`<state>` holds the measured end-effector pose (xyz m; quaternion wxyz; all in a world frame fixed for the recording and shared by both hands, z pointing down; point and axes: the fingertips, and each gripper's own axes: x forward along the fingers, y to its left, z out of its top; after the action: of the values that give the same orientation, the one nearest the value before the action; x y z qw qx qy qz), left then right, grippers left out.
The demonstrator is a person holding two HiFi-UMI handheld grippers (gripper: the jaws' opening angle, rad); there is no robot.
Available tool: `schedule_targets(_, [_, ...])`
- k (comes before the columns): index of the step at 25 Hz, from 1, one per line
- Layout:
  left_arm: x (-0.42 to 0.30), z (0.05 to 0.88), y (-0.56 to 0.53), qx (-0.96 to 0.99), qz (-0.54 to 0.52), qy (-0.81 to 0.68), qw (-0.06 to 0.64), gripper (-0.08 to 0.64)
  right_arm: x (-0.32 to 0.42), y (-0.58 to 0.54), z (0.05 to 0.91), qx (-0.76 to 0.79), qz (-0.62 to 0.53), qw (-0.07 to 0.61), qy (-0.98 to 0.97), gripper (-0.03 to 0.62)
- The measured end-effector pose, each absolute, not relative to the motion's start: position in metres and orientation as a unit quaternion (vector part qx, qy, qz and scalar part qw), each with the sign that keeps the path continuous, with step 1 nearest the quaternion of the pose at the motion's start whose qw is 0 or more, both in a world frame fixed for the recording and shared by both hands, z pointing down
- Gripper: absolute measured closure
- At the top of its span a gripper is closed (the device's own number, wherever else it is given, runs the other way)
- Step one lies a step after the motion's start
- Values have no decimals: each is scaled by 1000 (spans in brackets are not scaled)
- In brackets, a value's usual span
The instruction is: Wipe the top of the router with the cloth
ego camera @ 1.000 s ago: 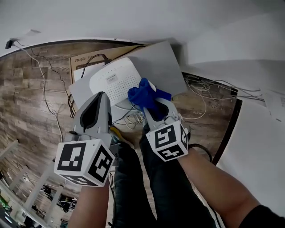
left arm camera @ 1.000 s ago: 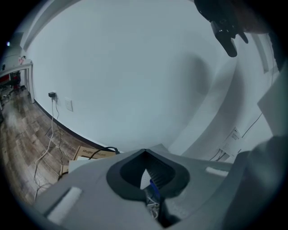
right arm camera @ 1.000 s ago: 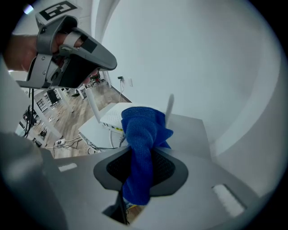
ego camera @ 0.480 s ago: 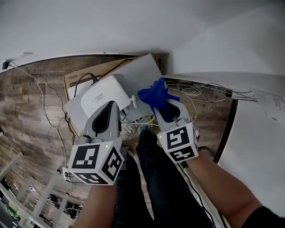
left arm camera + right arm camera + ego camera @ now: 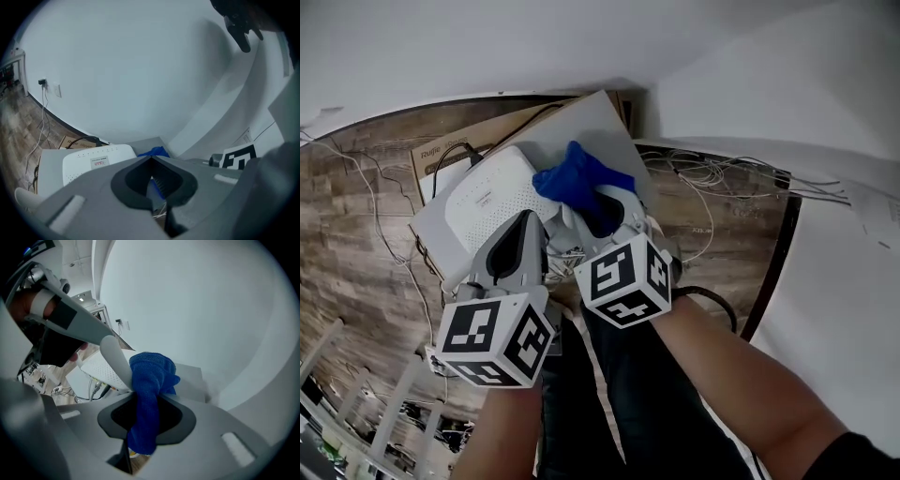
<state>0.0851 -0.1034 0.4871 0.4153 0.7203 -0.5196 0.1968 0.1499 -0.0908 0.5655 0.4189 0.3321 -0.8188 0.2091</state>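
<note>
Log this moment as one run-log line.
right tongs: shut on blue cloth | cloth: over white router edge | left tongs: shut, empty | contact: unclear

Right tool [image 5: 143, 401] clamped on blue cloth [image 5: 152, 373]; white router [image 5: 97, 368] just behind, left.

Router partly hidden
Near edge of the router [image 5: 487, 202] sits behind the left gripper [image 5: 527, 221]; the cloth [image 5: 577, 178] covers one corner; label print too small to read.
</note>
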Motion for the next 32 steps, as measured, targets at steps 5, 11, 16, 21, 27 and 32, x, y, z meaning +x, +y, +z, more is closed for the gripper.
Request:
schedule_targets(5, [73, 475, -105, 721, 184, -527, 411, 560, 150, -82, 551, 336, 220, 413, -817, 477])
schedule_targets(11, [52, 452, -96, 729, 171, -529, 400, 560, 149, -75, 515, 361, 217, 399, -815, 477])
schedule_targets(16, [34, 424, -82, 734, 160, -530, 392, 560, 144, -61, 478, 386, 215, 381, -812, 477])
schedule_targets(21, [4, 404, -56, 734, 145, -539, 386, 560, 128, -29, 439, 415, 207, 361, -809, 477])
schedule_targets(27, [-51, 414, -14, 711, 130, -562, 404, 560, 45, 3, 471, 373, 223, 361, -825, 477])
schedule_targets(32, [-88, 435, 20, 678, 107, -591, 423, 560, -16, -5, 521, 326, 199, 400, -833, 476])
